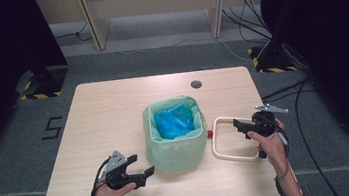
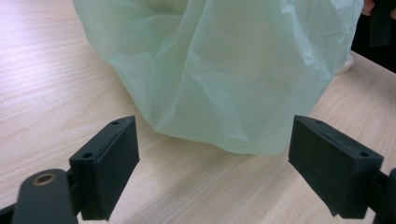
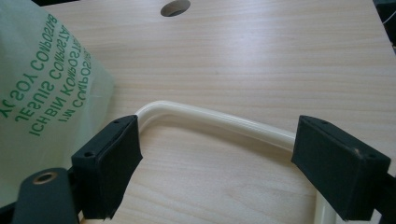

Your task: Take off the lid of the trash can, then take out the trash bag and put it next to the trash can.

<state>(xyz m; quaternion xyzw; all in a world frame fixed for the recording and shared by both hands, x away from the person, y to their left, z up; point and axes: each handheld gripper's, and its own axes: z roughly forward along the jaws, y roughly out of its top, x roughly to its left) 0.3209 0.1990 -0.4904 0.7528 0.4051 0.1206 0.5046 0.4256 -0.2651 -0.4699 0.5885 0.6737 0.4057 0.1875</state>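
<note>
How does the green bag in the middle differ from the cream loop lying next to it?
The green bag stands tall and crinkled over a bin shape; the cream loop lies flat on the table. The bag is thin, soft film with green lettering, while the loop is a smooth, plain, stiff bar. The bag holds something blue; the loop frames bare wood. Neither is gripped: both claws are open.

Bag print: green upside-down lettering on the pale green bag, partly legible, "KOMPOS…", "COMPOS…".
Floor mark: black "5", left of the table.
</note>
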